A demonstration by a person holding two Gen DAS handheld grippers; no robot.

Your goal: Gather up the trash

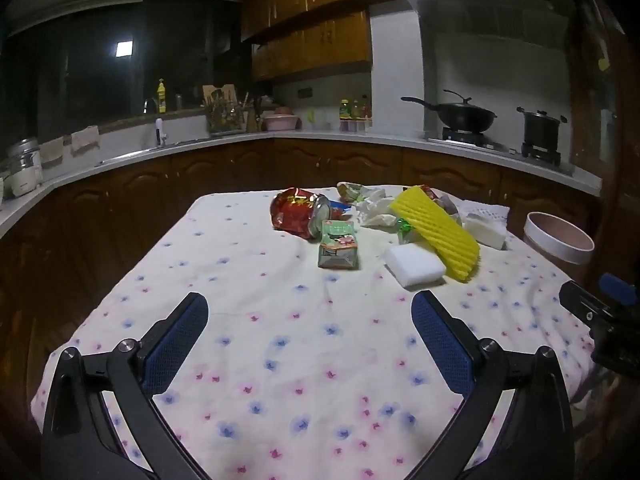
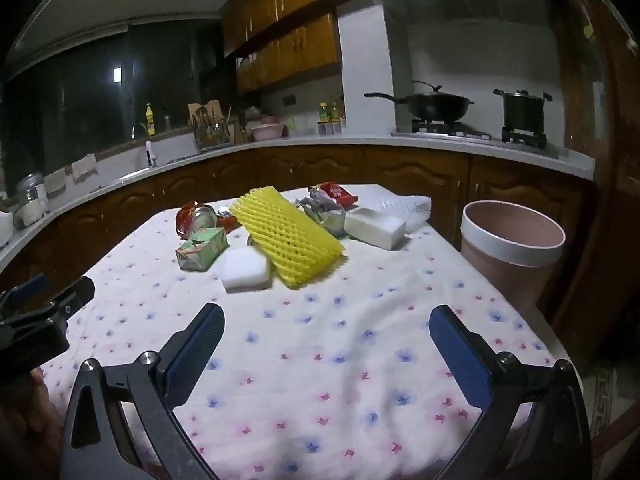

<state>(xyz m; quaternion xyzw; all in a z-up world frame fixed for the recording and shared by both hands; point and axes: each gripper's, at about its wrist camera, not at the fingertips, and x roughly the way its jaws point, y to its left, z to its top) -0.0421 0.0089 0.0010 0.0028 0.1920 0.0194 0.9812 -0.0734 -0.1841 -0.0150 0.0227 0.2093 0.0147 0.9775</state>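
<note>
Trash lies at the far end of a table with a flowered cloth (image 1: 280, 360): a crushed red can (image 1: 296, 210), a green carton (image 1: 338, 244), a yellow foam net (image 1: 436, 232), a white foam block (image 1: 414, 266), crumpled tissue (image 1: 374, 206) and a second white block (image 1: 486, 230). In the right wrist view I see the yellow net (image 2: 288, 236), the carton (image 2: 202, 248), the white block (image 2: 245, 269) and the second white block (image 2: 374, 227). A pink bin (image 2: 512, 248) stands off the table's right edge. My left gripper (image 1: 310, 308) and right gripper (image 2: 326, 320) are open and empty, short of the pile.
A kitchen counter (image 1: 320, 138) with dark wood cabinets runs behind the table. A wok (image 1: 466, 114) and a pot (image 1: 540, 128) sit on the stove at the right. The bin also shows in the left wrist view (image 1: 558, 242). The left gripper's body shows in the right wrist view (image 2: 40, 320).
</note>
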